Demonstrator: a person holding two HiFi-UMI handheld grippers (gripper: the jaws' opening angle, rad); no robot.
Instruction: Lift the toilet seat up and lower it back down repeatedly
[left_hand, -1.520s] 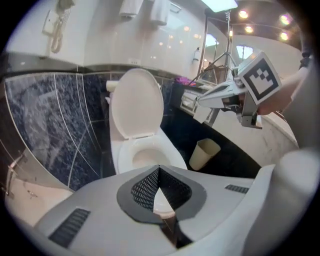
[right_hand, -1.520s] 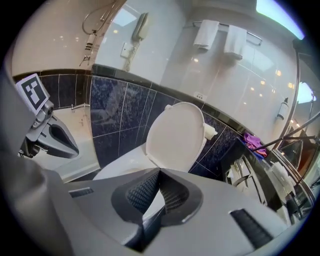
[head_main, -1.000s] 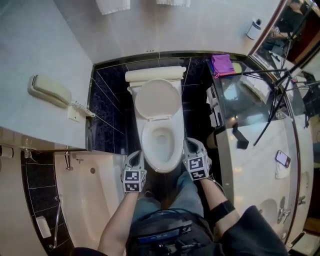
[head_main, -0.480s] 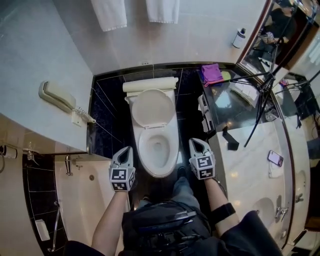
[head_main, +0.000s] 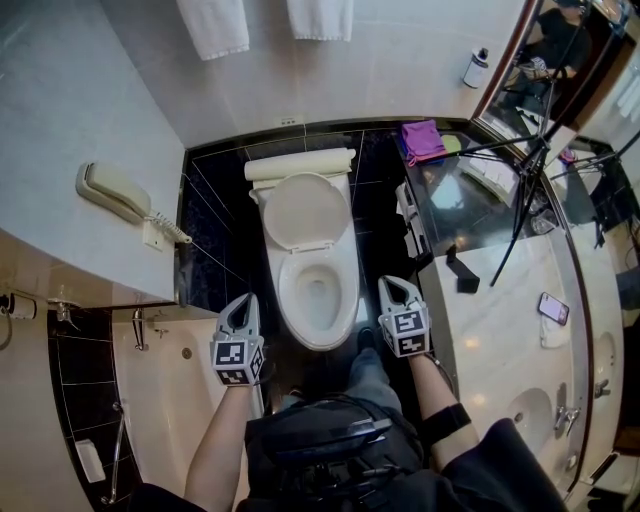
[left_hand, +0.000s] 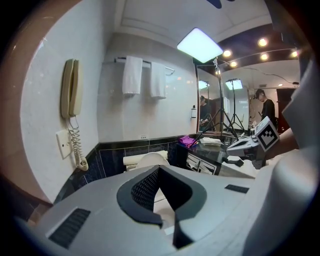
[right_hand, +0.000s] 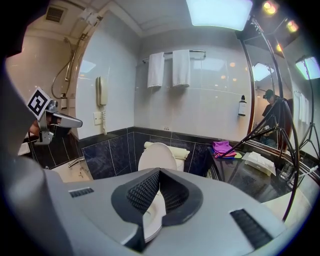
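The white oval toilet seat (head_main: 318, 338) seems to lie flat on the bowl in the middle of the black tiled floor (head_main: 215, 240). The solid white lid (head_main: 305, 210) stands upright behind it, against the white cistern (head_main: 300, 163). From above I cannot rule out that seat and lid are raised together. The grey left gripper (head_main: 247, 300) hangs just left of the bowl's near end and the grey right gripper (head_main: 392, 282) just right of it, both apart from the rim. In each gripper view the black ribbed fingers (left_hand: 142, 187) of the left and the fingers (right_hand: 140, 192) of the right meet at their tips and hold nothing; the toilet shows only in the distance beyond them. The main risk, as I judge it, is starting the lift with the fingers together. They would have to part or hook under the rim first, and a shallow hold on the smooth, rounded plastic could slip, letting the seat drop and bang on the bowl. A lift from one side only could twist the seat on its hinge. Pushing too far back could knock the lid against the cistern. Room at the sides is tight. The right gripper works near the edge of the pale marble counter (head_main: 500, 330) and its dark glass shelf (head_main: 450, 190), and the left is beside the white bathtub (head_main: 170, 400), so a wide swing could strike either.
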